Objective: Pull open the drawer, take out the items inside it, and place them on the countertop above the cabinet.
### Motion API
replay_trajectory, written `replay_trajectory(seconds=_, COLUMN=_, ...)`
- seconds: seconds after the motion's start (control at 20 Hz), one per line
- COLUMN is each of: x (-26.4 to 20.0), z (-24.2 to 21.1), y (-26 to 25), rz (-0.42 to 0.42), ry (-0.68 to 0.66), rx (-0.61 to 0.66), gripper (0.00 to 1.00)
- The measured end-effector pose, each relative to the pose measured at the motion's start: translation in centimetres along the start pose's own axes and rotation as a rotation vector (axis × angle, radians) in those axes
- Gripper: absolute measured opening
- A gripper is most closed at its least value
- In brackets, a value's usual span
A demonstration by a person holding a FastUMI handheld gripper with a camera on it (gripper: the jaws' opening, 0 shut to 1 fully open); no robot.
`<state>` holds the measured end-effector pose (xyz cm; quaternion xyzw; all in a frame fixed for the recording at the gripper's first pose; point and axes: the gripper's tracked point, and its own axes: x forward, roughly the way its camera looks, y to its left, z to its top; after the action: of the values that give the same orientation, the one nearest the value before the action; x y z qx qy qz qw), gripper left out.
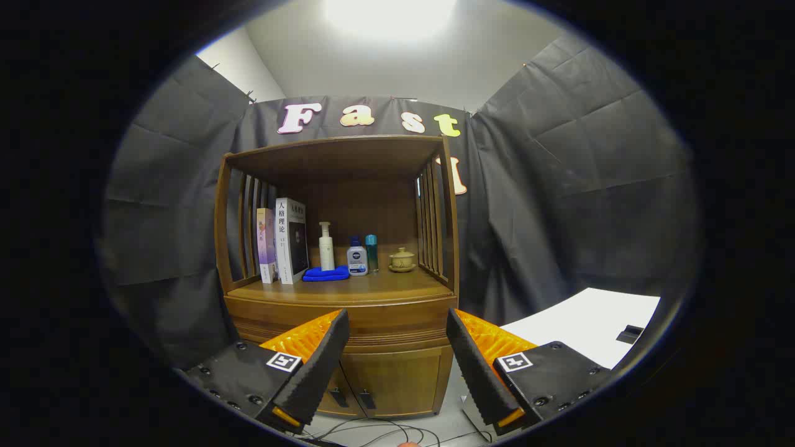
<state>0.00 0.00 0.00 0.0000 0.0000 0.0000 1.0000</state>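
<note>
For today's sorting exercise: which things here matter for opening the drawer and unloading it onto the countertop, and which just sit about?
Job:
- drawer, shut
- countertop
- gripper, open, short of the cabinet

Lying about:
- two books
- pump bottle
- blue cloth
- small bottles
- lidded cup
- white table

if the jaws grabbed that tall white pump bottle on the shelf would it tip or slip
Probably tippy: the pump bottle stands tall and narrow, next to the blue cloth. Its smooth plastic looks somewhat slippery, so a grip on the body seems safer than on the thin pump neck. Likely light, though its fill cannot be seen. The gripper is open, well short of the cabinet.
</note>
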Motion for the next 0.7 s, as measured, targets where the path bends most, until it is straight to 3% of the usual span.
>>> replay_trajectory(seconds=0.7, x=0.02, z=-0.38, y=0.21, rz=0.008, ry=0.012, rx=0.009, gripper=0.98)
